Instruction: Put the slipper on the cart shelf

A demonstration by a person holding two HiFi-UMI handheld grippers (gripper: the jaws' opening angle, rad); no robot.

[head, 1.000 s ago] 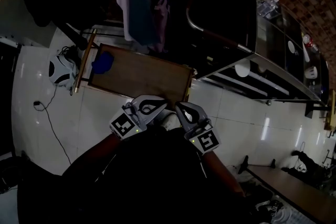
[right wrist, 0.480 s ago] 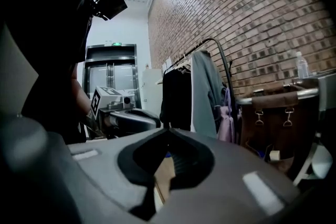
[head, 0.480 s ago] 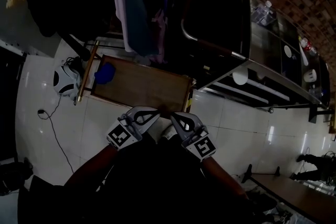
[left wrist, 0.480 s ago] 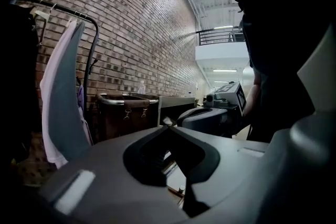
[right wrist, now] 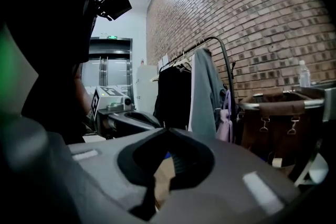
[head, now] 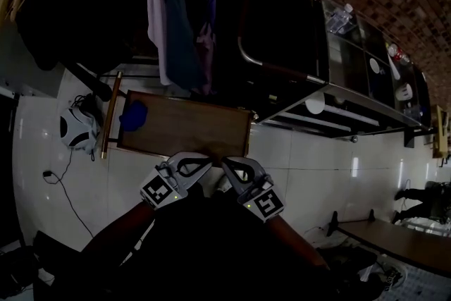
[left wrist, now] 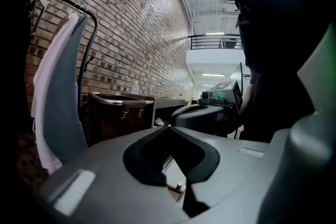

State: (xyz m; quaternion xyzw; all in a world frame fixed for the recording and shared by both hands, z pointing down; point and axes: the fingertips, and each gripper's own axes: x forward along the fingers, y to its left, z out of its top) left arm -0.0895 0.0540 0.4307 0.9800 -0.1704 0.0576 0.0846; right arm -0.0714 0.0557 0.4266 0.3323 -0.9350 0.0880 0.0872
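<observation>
A blue slipper [head: 133, 115] lies at the left end of the brown wooden cart shelf [head: 190, 129], low over the white floor. My left gripper [head: 209, 161] and right gripper [head: 225, 163] hang side by side at the shelf's near edge, well to the right of the slipper. Both are shut, tips touching, with nothing between them. In the left gripper view the closed tips [left wrist: 169, 127] point at a dark laundry cart [left wrist: 121, 115]. In the right gripper view the closed tips [right wrist: 168, 130] point toward hanging clothes [right wrist: 205, 94], and the brown shelf [right wrist: 164, 176] shows below them.
A clothes rack with hanging garments [head: 165, 17] stands behind the shelf. A dark laundry cart [head: 282, 39] and a metal counter [head: 366, 81] with a bottle stand to the right. A black-and-white object [head: 74, 129] and a cable [head: 67, 180] lie on the floor at left. A bench [head: 394, 243] is at lower right.
Both grippers have drifted forward together to the shelf's near edge, staying shut. The slipper has not moved on the shelf.
</observation>
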